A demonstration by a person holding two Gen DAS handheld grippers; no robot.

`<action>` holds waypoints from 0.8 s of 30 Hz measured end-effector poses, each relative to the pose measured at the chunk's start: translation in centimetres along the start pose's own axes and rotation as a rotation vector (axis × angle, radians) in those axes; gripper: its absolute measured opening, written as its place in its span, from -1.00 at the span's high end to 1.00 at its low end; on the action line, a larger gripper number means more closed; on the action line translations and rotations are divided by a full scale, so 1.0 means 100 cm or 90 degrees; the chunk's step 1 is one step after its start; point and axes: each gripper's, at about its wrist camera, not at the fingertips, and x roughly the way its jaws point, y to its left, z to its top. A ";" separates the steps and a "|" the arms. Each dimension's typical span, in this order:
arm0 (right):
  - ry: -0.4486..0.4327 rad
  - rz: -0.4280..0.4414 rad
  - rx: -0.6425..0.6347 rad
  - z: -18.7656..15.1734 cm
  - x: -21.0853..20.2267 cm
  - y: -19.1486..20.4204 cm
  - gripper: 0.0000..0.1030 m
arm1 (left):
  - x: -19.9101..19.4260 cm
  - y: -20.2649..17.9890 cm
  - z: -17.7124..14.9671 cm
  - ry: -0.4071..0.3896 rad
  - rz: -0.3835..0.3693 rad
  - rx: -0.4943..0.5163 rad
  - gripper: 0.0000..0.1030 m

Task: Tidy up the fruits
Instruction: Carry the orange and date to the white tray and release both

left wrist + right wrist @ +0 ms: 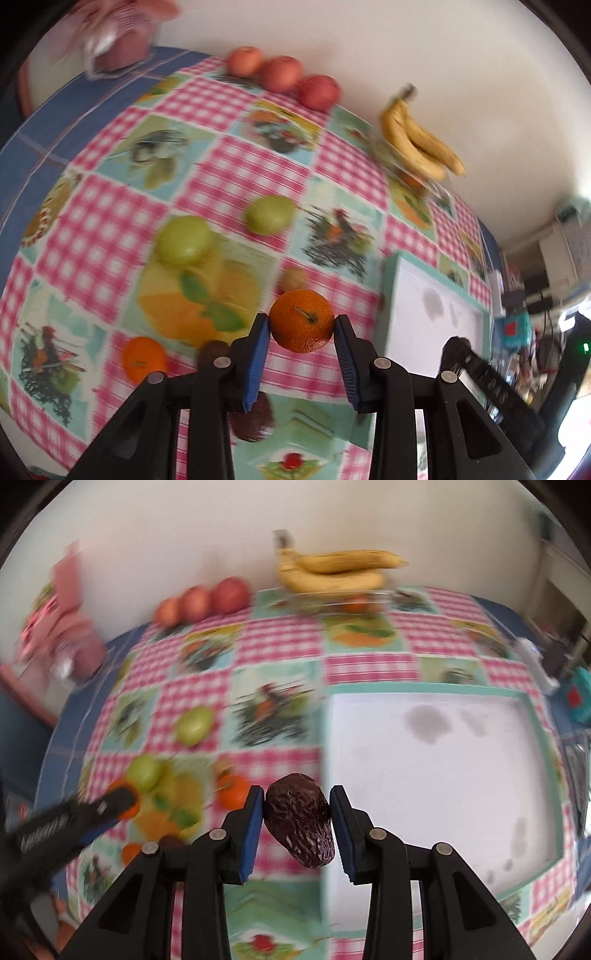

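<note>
My left gripper [301,328] is clenched on a mandarin [302,319], held above the checked tablecloth [221,177]. My right gripper [297,806] clamps a wrinkled dark date [300,819] (lifted too) beside the white tray [436,760].

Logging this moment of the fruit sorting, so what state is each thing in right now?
Left claw: shut on tangerine, lifted.
Right claw: shut on wrinkled dark fruit, lifted.
Tray: empty, stained.
Bananas: resting on glass bowl.
Red apples: lined up by the wall.
Green fruits: loose on the cloth.
</note>
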 end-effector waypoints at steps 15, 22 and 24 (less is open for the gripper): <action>0.002 -0.181 0.261 -0.015 -0.015 -0.194 0.26 | 0.039 -0.127 -0.070 0.066 -0.072 0.249 0.26; 0.015 -0.185 0.283 -0.021 -0.005 -0.214 0.26 | 0.065 -0.140 -0.090 0.101 -0.045 0.290 0.26; 0.042 -0.176 0.284 -0.024 0.012 -0.215 0.26 | 0.068 -0.141 -0.093 0.109 -0.039 0.297 0.26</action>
